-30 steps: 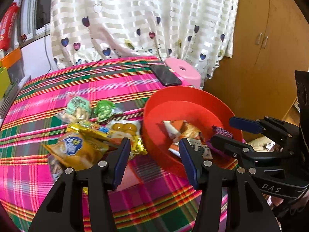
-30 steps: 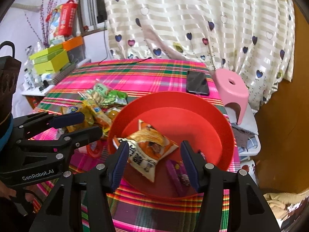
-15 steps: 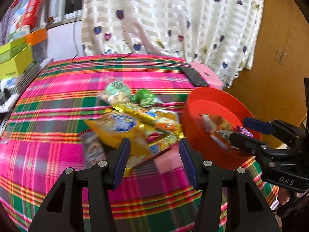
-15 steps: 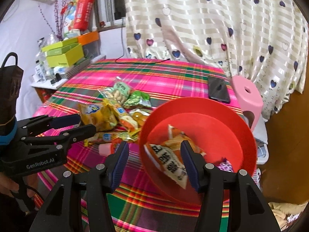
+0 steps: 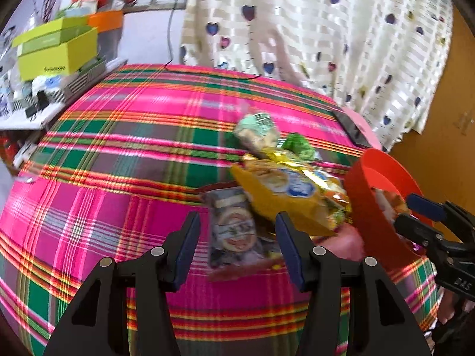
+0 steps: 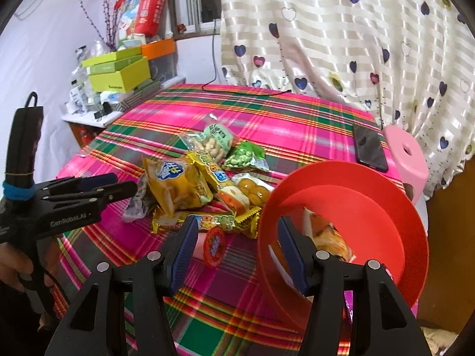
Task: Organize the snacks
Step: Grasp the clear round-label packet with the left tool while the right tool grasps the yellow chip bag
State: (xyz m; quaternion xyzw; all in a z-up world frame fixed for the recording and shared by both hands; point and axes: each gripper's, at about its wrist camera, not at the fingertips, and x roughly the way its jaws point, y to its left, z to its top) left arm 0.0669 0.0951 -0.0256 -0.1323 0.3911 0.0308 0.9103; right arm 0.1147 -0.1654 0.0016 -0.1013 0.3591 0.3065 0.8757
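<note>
Lying in a loose heap on the plaid table, the snacks sit just left of the red bowl. That bowl is tipped on its side, its mouth facing up and toward the right-wrist camera, with an orange packet resting inside against the lower wall. The big yellow bag is on top of the heap, its long axis running from near-left to far-right in the left-wrist view, one end touching the bowl's outer wall. Beside it a yellow bar runs diagonally toward the bowl, and a second yellow bar lies crosswise along the heap's near edge. Beyond them are a pale green peanut pack and a green pea pack; a clear pack of yellow rounds sits next to the bowl rim. A small red ring candy lies nearest the right gripper.

The left gripper hovers over a grey flat pack, fingers spread wide with nothing between them. The right gripper is also spread wide; its right finger overlaps the bowl's near rim in the view, but whether it touches cannot be told. A phone lies at the table's far right edge, beside a pink stool.
</note>
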